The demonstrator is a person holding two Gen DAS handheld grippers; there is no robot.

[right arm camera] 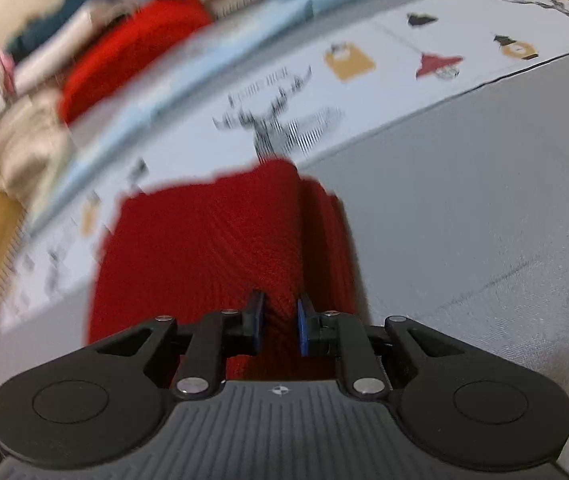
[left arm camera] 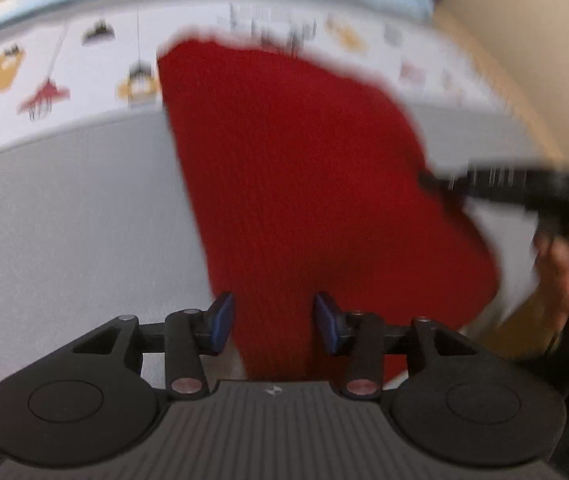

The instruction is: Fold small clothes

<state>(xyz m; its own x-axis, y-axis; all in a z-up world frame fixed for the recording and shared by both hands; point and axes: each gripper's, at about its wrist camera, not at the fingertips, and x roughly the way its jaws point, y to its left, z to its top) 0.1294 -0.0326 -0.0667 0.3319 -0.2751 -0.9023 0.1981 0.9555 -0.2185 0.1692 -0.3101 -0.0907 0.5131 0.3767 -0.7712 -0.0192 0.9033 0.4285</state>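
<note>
Lying flat on the grey cloth (left arm camera: 64, 220), the red knit (left arm camera: 292, 184) stretches away from the left gripper (left arm camera: 274, 326) toward a white printed strip (left arm camera: 64, 68) beyond the fingertips. Its near edge runs between the left fingers (left arm camera: 220, 322), whose blue pads stand apart from the fabric on both sides, so that gripper is released and holds nothing. Far to the right of those fingers, in the left wrist view, a dark bar of the other tool reaches onto the knit's right edge, with a blurred hand (left arm camera: 564, 268) behind it.

From the right wrist view, the right gripper (right arm camera: 280, 326) is clenched on a raised ridge of the knit (right arm camera: 220, 248): the blue pads (right arm camera: 303, 330) press a narrow fold between them, and the fabric rises into a crease running straight ahead from the fingertips. Grey cloth (right arm camera: 464, 220) spreads to the right of these fingers. Ahead and left of them, past the printed strip (right arm camera: 364, 72), sits a blurred heap of clothes (right arm camera: 84, 52) (one red piece among them, the rest too smeared to tell).
</note>
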